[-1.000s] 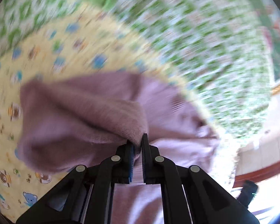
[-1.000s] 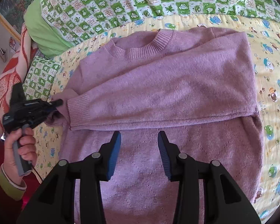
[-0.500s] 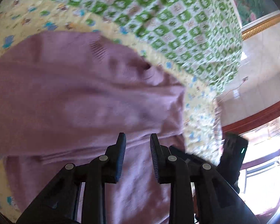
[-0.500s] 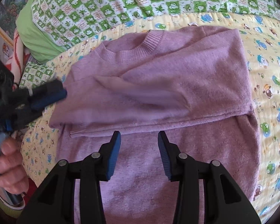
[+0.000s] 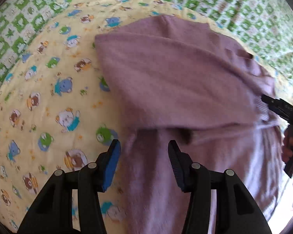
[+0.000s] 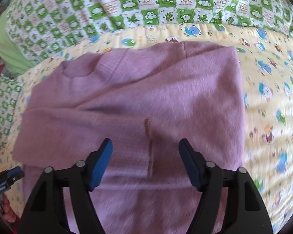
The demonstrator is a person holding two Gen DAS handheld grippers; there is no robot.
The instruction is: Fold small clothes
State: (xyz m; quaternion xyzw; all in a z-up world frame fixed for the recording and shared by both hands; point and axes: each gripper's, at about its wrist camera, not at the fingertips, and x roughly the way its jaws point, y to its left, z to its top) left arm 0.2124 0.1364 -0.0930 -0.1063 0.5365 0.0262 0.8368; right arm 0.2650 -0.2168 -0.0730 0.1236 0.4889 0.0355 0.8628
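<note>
A mauve knitted sweater lies flat on a yellow cartoon-print quilt, both sleeves folded across its chest. One ribbed cuff rests just ahead of my right gripper, whose jaws are opening with nothing pressed between them. In the left wrist view the sweater fills the right half. My left gripper hovers over its lower left edge, jaws opening, holding nothing. The right gripper's tip shows at the sweater's far side, and the left gripper appears at the lower left of the right wrist view.
A green-and-white checked blanket lies beyond the quilt. A plain green pillow sits at the far left. A person's hand grips the right tool handle. The quilt stretches bare to the sweater's left.
My left gripper let go of the sleeve, which now lies folded across the chest, and dropped toward the sweater's lower edge. Both grippers' jaws have widened. The right gripper moved closer over the cuff.
</note>
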